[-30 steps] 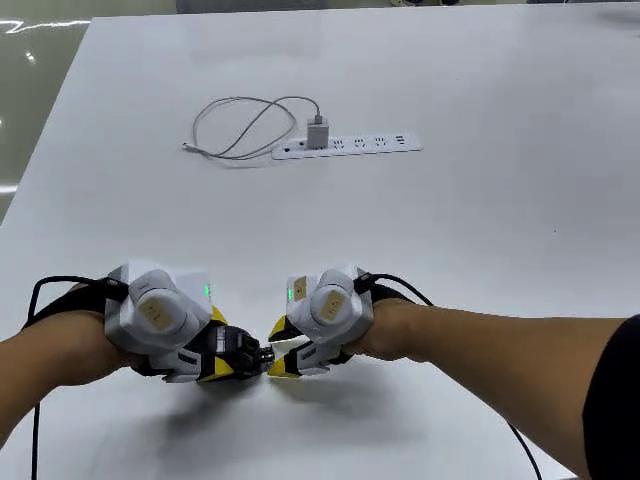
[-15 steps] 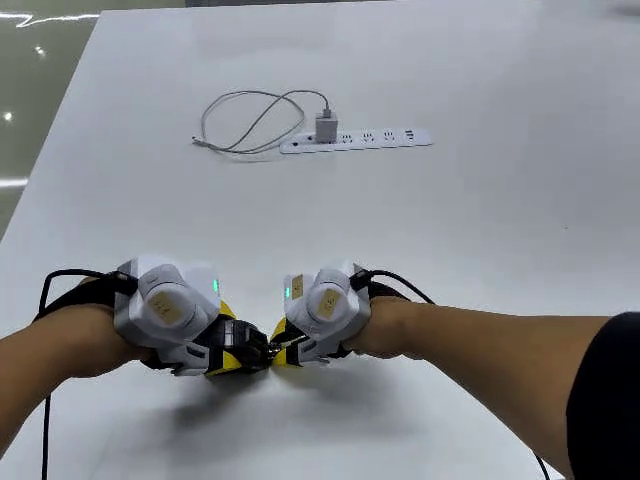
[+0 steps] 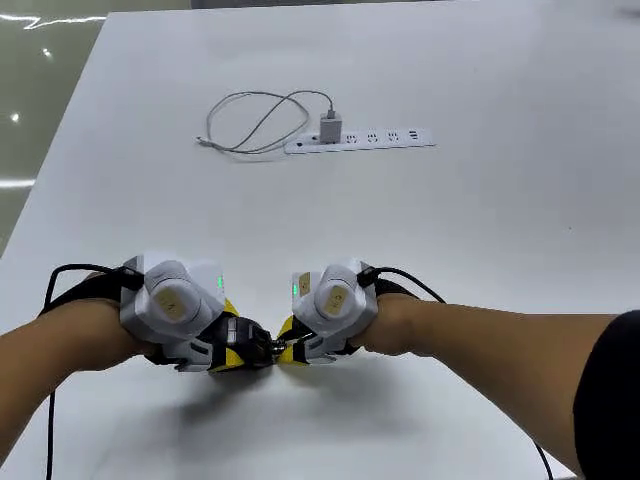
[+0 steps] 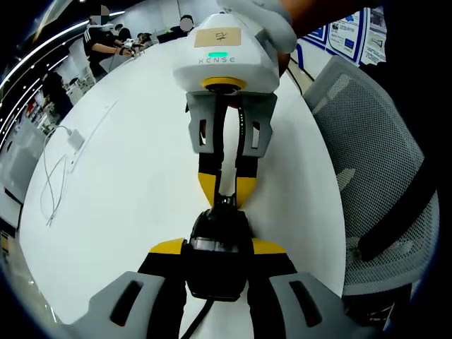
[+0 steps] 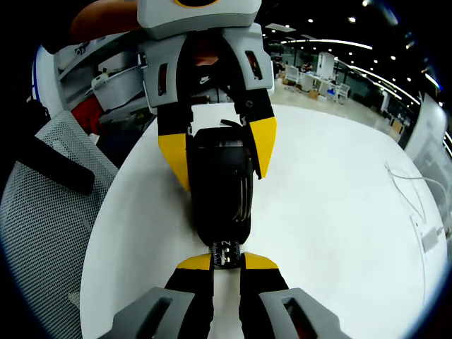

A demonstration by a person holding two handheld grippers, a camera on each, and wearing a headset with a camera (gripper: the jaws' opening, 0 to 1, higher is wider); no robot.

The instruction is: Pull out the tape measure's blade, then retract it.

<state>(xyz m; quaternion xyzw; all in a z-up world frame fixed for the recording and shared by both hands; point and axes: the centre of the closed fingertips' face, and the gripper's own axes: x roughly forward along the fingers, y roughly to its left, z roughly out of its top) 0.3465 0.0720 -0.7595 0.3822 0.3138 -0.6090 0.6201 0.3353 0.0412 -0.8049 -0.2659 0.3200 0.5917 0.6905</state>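
A: Entry check. Where is the tape measure (image 5: 222, 187)?

B: It is low over the near part of the white worktop (image 3: 450, 230); contact with the surface cannot be told. The yellow tips of the left claw (image 4: 219, 247) clamp its black case from both sides.

A: And the right claw (image 5: 226, 263)?

B: It is pressed together on the end of the blade (image 5: 226, 252). A short scaled stub shows at the case mouth. The two claws face each other tip to tip, very close.

A: Anything else noted?

B: A power strip (image 3: 362, 140) lies well apart at the far side, with a charger (image 3: 331, 128) plugged in and a looped white cable (image 3: 255, 120).
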